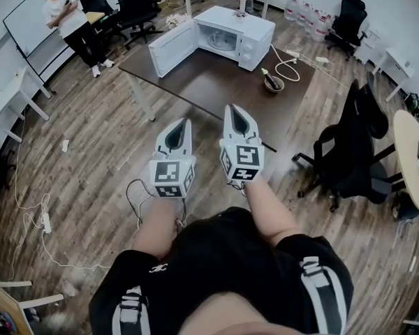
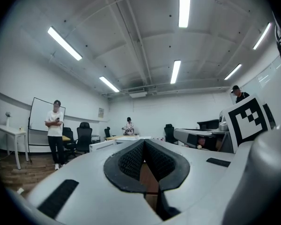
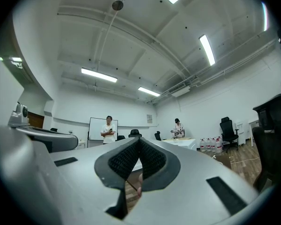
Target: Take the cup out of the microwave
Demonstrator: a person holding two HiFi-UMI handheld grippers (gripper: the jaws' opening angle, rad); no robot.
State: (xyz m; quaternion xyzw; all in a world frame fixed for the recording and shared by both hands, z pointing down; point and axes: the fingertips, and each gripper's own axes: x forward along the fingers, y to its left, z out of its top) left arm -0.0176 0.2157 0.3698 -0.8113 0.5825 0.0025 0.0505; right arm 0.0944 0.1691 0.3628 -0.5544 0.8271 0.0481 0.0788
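Boxy white microwave: smooth glossy casing. Dark brown rectangular table: smooth matt top. Plank floor: wood grain, faint sheen. Left gripper, right gripper: matt grey plastic shells, black ribbed pads.

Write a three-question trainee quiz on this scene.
1. True or false: the microwave has its door standing open.
2. Where is the dark bowl? A inside the microwave; B on the table, right of the microwave in the head view; C on top of the microwave.
3. Fill in: the left tool and right tool both have jaws ____.
Key: 1 true; 2 B; 3 shut.
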